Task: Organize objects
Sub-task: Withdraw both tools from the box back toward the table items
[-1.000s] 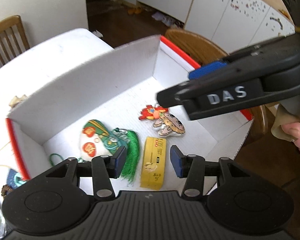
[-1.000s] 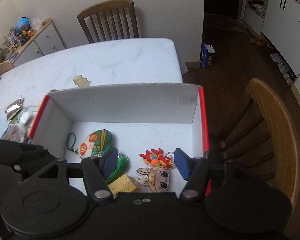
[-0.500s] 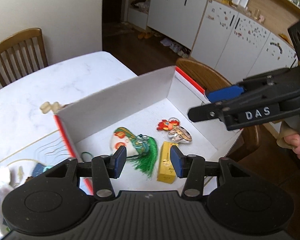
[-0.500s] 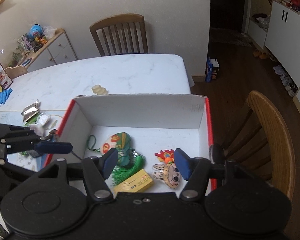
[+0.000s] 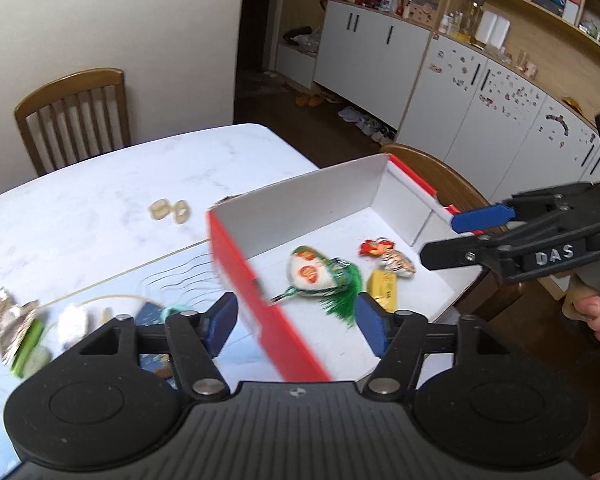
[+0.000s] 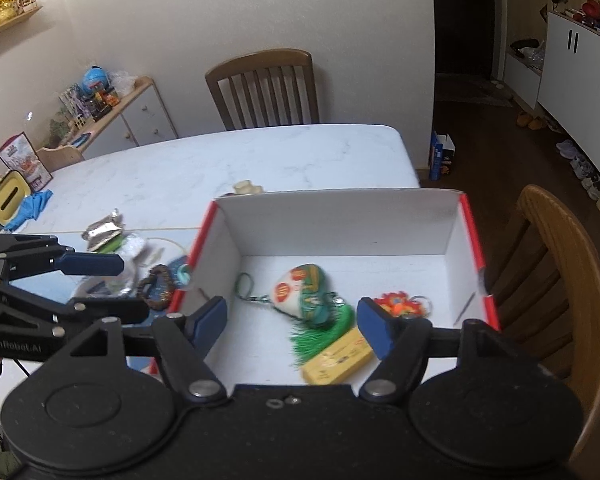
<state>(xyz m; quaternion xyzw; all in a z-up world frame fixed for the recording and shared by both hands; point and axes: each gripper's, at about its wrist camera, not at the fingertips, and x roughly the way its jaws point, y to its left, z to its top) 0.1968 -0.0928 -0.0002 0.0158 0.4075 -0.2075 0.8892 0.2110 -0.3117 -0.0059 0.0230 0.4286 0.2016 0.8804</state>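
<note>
At the far left of the left wrist view a foil wrapper (image 5: 4, 322) and a white wad (image 5: 73, 322) lie loose on the counter (image 5: 100, 216), with a dark bracelet (image 6: 156, 286) showing beside them in the right wrist view; these look like the pieces yet to be put away. Two pale beads (image 5: 170, 211) sit apart, higher in the frame. The left hand-held gripper (image 5: 296, 322) hangs released and empty, one blue pad over the clutter and the other over the box (image 5: 236, 264), so it probably straddles the red wall on its way out to fetch the next piece. A second ago it was low inside the box; now it is higher and farther left, and the loose clutter has come into its view. Right of the wall, on the white floor of the box, lie the pouch (image 5: 312, 274) with its green tassel, the yellow pack (image 5: 384, 290) and the doll charm (image 5: 392, 258), close together near the middle, where they were a second ago. At right the right hand-held gripper (image 6: 292, 320) is also released and holds nothing; it has lifted clear of the box, likely to leave room.
</note>
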